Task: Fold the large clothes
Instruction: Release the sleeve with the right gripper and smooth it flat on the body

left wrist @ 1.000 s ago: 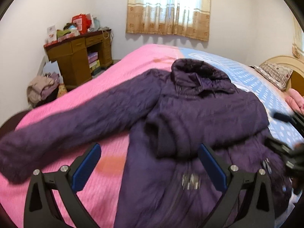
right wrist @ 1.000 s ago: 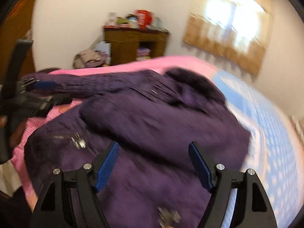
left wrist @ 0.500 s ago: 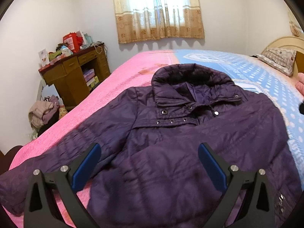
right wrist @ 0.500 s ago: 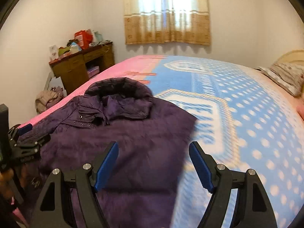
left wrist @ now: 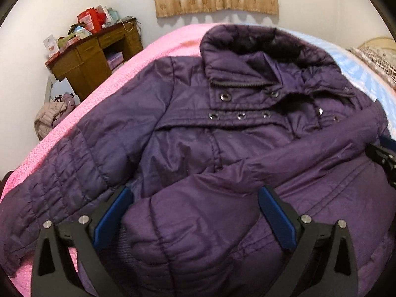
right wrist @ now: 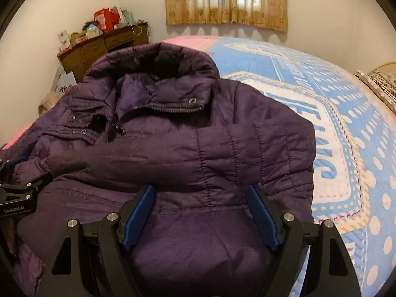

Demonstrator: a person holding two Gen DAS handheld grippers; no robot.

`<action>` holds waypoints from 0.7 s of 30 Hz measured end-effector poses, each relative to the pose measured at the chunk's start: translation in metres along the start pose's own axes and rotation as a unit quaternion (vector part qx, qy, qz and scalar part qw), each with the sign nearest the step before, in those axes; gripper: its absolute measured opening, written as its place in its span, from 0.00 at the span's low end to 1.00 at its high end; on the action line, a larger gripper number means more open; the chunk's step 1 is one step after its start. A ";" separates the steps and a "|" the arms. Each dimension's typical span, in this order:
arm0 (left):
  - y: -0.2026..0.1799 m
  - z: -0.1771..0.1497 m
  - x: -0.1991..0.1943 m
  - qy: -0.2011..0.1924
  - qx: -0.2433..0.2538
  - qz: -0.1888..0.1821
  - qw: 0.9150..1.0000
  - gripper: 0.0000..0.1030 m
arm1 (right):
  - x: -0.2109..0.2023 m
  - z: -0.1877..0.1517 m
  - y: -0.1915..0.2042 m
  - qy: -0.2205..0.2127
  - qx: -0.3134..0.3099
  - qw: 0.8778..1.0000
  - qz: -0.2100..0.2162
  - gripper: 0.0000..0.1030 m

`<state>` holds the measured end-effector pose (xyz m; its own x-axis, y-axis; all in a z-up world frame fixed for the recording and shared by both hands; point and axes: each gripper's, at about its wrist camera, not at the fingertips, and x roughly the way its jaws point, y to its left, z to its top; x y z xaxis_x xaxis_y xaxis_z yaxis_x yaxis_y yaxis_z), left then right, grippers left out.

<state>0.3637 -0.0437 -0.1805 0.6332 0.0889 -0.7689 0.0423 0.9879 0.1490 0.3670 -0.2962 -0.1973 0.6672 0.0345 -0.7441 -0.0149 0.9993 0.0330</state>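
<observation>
surface: bed [right wrist: 284,69], coat lies on it; bedding is two covers side by side, pink textured coverlet [left wrist: 158,49] under the coat's left half, blue blanket [right wrist: 371,153] with white dots and cream border panels to the right
room: white walls, tan patterned curtain [right wrist: 226,0] over a bright window behind the bed's far end
desk: brown wooden desk [left wrist: 91,57] with drawers in the far left corner, top cluttered with a red box, cards and small packets
floor pile: beige and mauve clothes heap [left wrist: 53,116] beside the desk
pillow: striped patterned pillow [left wrist: 378,59] at the far right, curved pale headboard behind it
coat: purple quilted jacket [left wrist: 222,148], front up, collar toward the window; slightly shiny puffer fabric, stitched channels, ruched cuff sections
coat details: dark lined stand-up hood or collar, zipper partly open at the neck, row of metal snaps across the chest flap
sleeves: right sleeve [right wrist: 198,156] folded across the chest; left sleeve [left wrist: 61,178] stretched out over the pink cover
left gripper [left wrist: 195,217]: jaws wide apart, blue pads either side of a puffed fold at the coat's lower front, not pressing it
right gripper [right wrist: 200,216]: jaws spread wide over the lower hem area just below the folded sleeve, nothing pinched
gripper build: black plastic fingers, blue pad faces, silver bolts
</observation>
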 end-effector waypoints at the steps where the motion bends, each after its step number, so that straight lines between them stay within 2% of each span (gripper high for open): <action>1: -0.004 0.000 0.000 0.001 0.008 0.009 1.000 1.00 | 0.001 -0.001 0.002 0.004 -0.006 1.000 -0.007 0.76; 6: -0.014 -0.002 0.000 0.001 0.021 0.031 0.999 1.00 | 0.010 0.000 0.005 0.014 -0.014 1.000 -0.014 0.77; 21: -0.015 -0.001 0.001 -0.002 0.018 0.034 0.999 1.00 | 0.015 -0.002 0.011 0.017 -0.029 0.999 -0.032 0.79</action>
<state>0.3630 -0.0583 -0.1835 0.6386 0.1559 -0.7536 0.0264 0.9742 0.2239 0.3756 -0.2843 -0.2090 0.6425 -0.0301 -0.7657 -0.0161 0.9985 -0.0528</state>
